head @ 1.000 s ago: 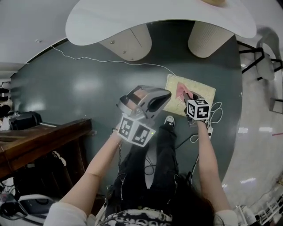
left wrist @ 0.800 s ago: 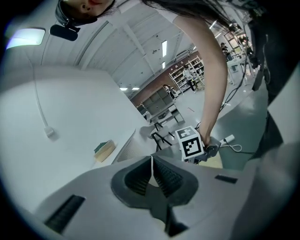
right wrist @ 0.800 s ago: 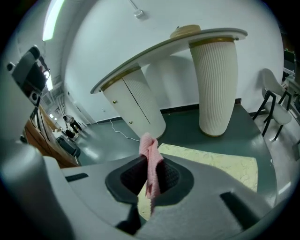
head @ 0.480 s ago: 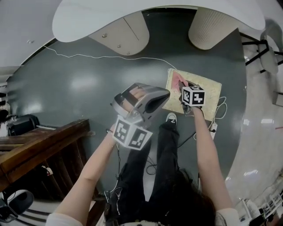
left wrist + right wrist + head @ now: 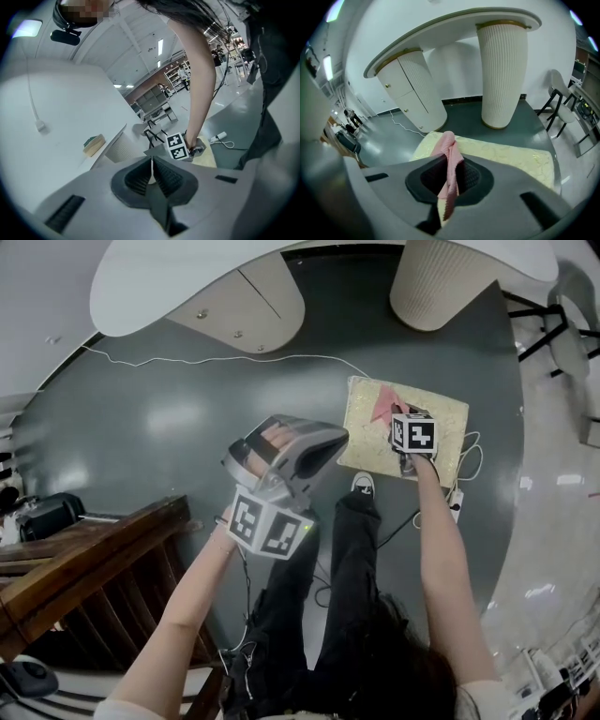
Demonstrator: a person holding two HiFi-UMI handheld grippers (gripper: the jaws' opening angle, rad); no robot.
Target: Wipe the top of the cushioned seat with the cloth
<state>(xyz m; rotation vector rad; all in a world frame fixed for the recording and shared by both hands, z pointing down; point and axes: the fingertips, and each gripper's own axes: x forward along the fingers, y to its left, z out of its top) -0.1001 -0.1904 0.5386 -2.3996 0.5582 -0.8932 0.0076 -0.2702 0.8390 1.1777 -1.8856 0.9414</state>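
Observation:
The cushioned seat (image 5: 441, 423) is a pale yellow square pad low on the dark floor, also filling the middle of the right gripper view (image 5: 511, 154). A pink cloth (image 5: 382, 409) lies on its left part. My right gripper (image 5: 401, 432) is shut on the pink cloth (image 5: 449, 164), which runs between the jaws and hangs out front and back. My left gripper (image 5: 319, 448) is held up at chest height, left of the seat, its jaws closed on nothing (image 5: 152, 176).
A white table (image 5: 281, 268) with two ribbed pedestals (image 5: 502, 70) stands just beyond the seat. A white cable (image 5: 234, 360) crosses the floor. A power strip with cords (image 5: 457, 507) lies right of the seat. Wooden furniture (image 5: 84, 568) is at left, black chairs (image 5: 562, 108) at right.
My right gripper has slid the pink cloth farther across the seat, away from me. The left gripper stays raised and has drifted slightly left.

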